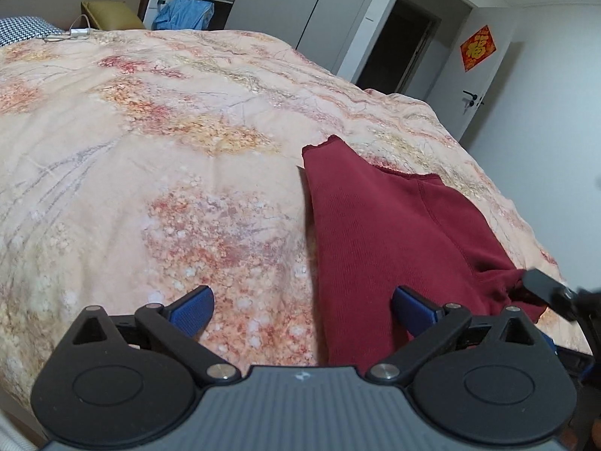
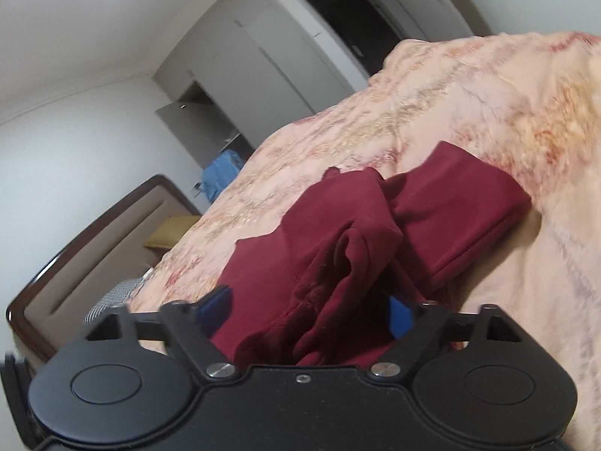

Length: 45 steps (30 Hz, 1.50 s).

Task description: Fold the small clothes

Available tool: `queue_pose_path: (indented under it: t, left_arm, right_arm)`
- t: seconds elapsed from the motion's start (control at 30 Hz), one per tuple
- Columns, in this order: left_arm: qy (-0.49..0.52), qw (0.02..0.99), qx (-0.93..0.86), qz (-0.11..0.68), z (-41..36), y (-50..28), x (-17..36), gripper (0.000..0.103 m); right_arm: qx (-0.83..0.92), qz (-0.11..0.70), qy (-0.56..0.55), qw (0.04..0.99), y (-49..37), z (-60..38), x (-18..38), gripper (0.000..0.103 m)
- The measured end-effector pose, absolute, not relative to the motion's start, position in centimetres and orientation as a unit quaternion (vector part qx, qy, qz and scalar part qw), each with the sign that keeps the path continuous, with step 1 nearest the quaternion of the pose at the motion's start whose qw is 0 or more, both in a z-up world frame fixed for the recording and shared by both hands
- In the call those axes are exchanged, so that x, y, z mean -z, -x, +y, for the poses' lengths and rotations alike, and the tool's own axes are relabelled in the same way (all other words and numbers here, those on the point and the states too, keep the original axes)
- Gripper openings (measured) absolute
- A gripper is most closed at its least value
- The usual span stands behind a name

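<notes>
One dark red garment [image 1: 379, 225] lies on the bed's floral quilt [image 1: 150, 150], toward the quilt's right edge in the left wrist view. It is partly folded: one long panel runs from near to far, and a second layer spreads to the right of it.

Left tongs [image 1: 302, 310]: blue pads wide apart, clamped on nothing. The left pad hangs over bare quilt; the right pad sits over the near end of the red panel, and the cloth runs between the two pads on the right side. Whether the pad touches the cloth cannot be told.

Right tongs [image 2: 308, 312]: pads also apart. Bunched red cloth [image 2: 338, 263] rises between them and fills most of the gap; whether it is pinched cannot be told. A flatter folded part lies farther off to the right.

The right tongs' tip shows at the garment's right near corner in the left wrist view.

Count: one garment, two tongs.
</notes>
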<state>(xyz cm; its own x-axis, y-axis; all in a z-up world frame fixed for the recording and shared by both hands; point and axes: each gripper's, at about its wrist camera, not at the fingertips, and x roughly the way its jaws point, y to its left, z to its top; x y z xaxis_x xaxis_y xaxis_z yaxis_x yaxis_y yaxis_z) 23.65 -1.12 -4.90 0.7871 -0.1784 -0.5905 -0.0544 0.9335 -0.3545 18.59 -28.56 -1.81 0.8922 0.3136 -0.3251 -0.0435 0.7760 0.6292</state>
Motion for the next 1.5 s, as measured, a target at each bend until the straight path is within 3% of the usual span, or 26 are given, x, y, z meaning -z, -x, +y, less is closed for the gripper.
queue_pose_path:
  t: [0.2,0.27,0.43,0.7,0.87,1.03,1.27,1.4,1.5]
  left_arm:
    - [0.162,0.933,0.033,0.319,-1.8,-23.5,5.1,0.103]
    - [0.159,0.934,0.035,0.317,-2.1,-23.4,5.3,0.103]
    - [0.155,0.936,0.039,0.314,-2.4,-23.4,5.5,0.102]
    - [0.173,0.929,0.072,0.318,-4.9,-25.7,5.0,0.102]
    - [0.201,0.918,0.116,0.321,-7.3,-27.1,4.4,0.102]
    - [0.191,0.914,0.128,0.333,-8.2,-27.2,5.5,0.102]
    - [0.200,0.911,0.128,0.337,-7.4,-27.1,5.6,0.102]
    - [0.206,0.910,0.125,0.338,-7.0,-26.8,5.3,0.102]
    - [0.208,0.908,0.121,0.342,-6.8,-26.8,5.1,0.103]
  right_arm:
    - [-0.069,0.194,-0.338,0.918,-20.0,-28.4,2.2,0.081]
    - [-0.060,0.191,-0.358,0.912,-20.8,-28.6,2.7,0.077]
    - [-0.020,0.179,-0.344,0.921,-21.7,-28.1,3.3,0.029]
    - [-0.049,0.145,-0.309,0.938,-23.5,-30.6,1.2,0.017]
    - [-0.029,0.111,-0.286,0.951,-22.7,-33.7,-0.4,0.017]
    - [-0.007,0.169,-0.325,0.930,-23.0,-36.2,3.4,0.019]
    - [0.006,0.168,-0.304,0.938,-22.2,-35.2,4.6,0.022]
    - [0.005,0.167,-0.298,0.940,-21.3,-35.1,4.4,0.042]
    - [-0.001,0.163,-0.273,0.948,-19.5,-34.8,4.1,0.066]
